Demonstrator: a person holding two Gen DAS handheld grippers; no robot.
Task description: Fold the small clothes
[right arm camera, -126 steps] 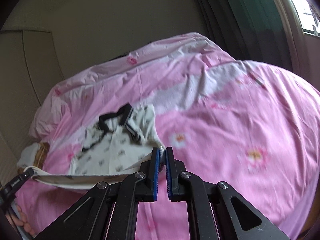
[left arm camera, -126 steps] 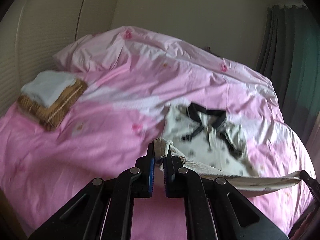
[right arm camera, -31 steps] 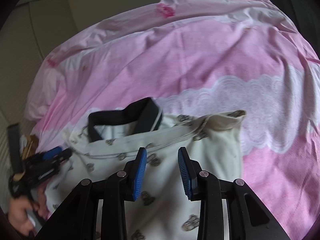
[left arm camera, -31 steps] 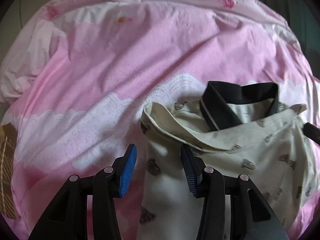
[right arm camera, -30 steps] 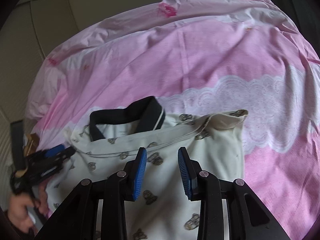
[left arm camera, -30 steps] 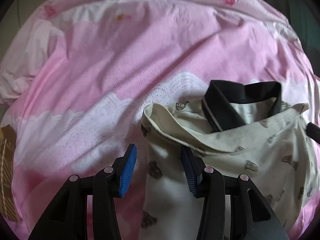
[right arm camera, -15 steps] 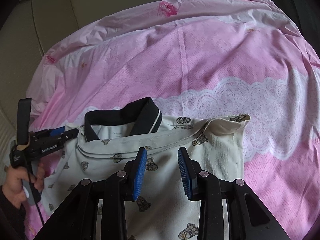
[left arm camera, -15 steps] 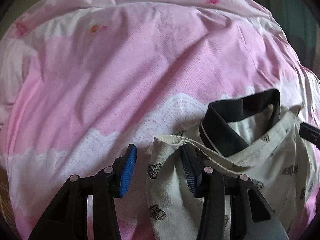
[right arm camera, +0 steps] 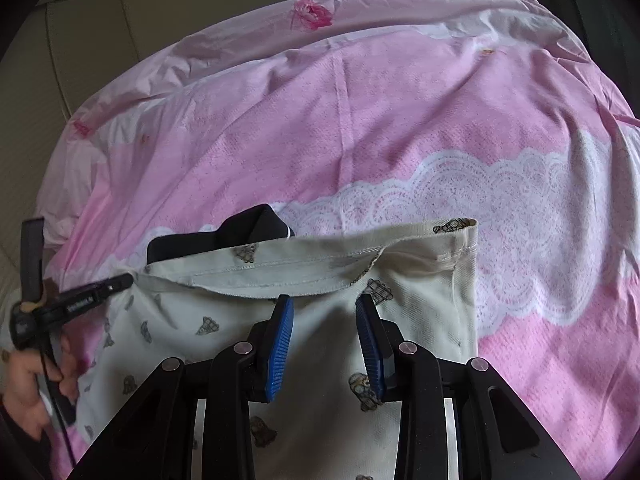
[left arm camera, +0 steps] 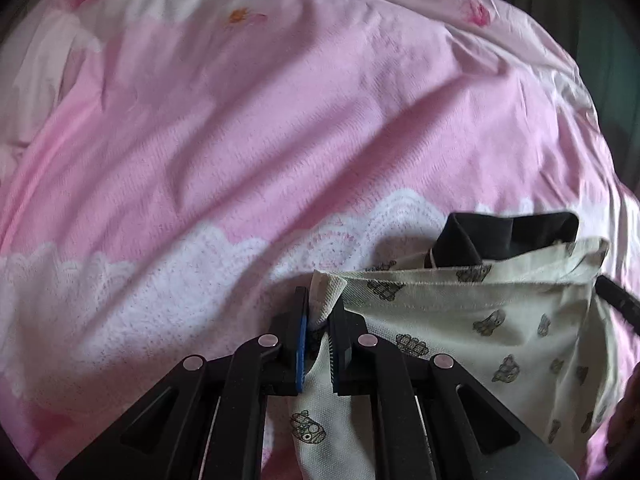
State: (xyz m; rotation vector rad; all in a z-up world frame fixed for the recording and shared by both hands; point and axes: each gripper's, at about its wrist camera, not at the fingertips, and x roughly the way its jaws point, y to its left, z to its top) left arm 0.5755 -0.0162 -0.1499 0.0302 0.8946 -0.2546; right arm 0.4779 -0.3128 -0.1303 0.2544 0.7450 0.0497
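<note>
Left gripper (left arm camera: 319, 322): jaws have just been closing and now pinch a bunched corner of the cream polo shirt (left arm camera: 472, 320). The fabric stands up in a small peak between the blue pads. Half a second back those jaws stood wide, straddling the same folded edge, so the grip is fresh.

Right gripper (right arm camera: 325, 340): jaws parted, hovering over the shirt body just below the folded-over hem. Nothing is pinched; cloth lies under the gap, not pressed by the pads. Stance unchanged over the last second.

The shirt lies on the pink duvet (left arm camera: 248, 128), on its white lace band, towards the near edge of the bed. Its lower part is already doubled up so the hem sits against the black collar (right arm camera: 224, 238), which pokes out behind it. Bear-like prints all over.

Reading: first fold is laid; with one corner taken on the left side, the next step looks like a side fold. The right side is not yet gripped, so lifting now would likely skew the cloth.

Around: a person's hand (right arm camera: 36, 384) on the left gripper's handle with a dangling cable, the wall behind the bed (right arm camera: 168, 4), and a dark curtain at the far right. The duvet is rumpled and soft, poor backing for a crisp crease. Nothing else lies on the shirt.
</note>
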